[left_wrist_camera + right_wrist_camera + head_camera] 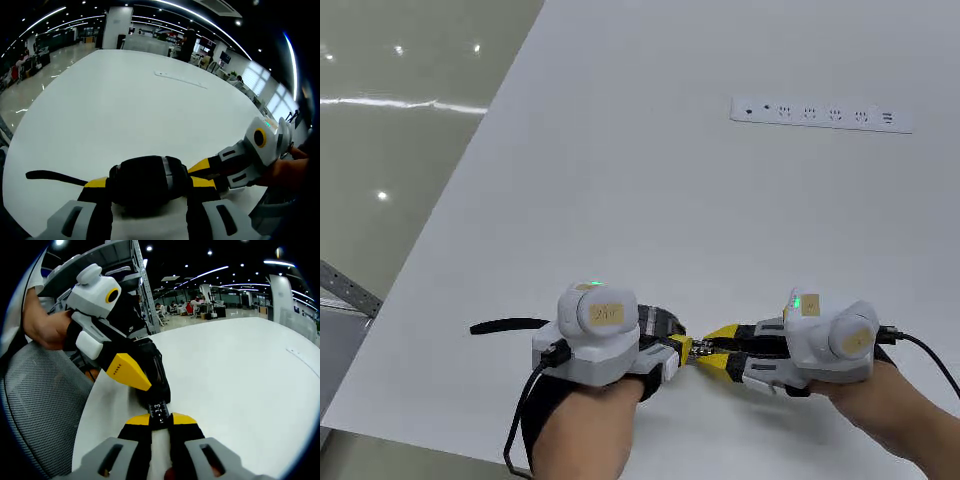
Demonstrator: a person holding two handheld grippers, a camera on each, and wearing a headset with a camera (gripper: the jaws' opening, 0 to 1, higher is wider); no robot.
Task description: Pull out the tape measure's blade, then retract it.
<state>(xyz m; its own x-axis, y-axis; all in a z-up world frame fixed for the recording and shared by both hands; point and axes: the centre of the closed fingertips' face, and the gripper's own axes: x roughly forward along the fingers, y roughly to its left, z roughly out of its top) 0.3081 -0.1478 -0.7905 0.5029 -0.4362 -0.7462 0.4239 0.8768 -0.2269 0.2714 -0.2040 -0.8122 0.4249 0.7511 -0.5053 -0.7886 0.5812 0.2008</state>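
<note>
- The tape measure (144, 176), a black case, sits low over the near edge of the white table (670, 200), between the 2 grippers.
- The left gripper (150, 186) has its jaws clamped on the case from both sides; the yellow tips cover the case's flanks, so its face and any button are hard to make out.
- In the head view the left gripper's own housing hides most of the case.
- The right gripper (161, 421) has its jaws pressed together on the blade (160, 411), just beside the case mouth.
- Only a short stretch of blade is out. Its end is hidden inside the right jaws, and the digits on it are too small to read surely.
- A black strap (508, 325) trails from the case across the table, away from the right gripper; where it joins the case is hidden.
- A white power strip (820, 113) lies well apart, far up the table.
- Both forearms are cut off by the bottom edge of the head view.
</note>
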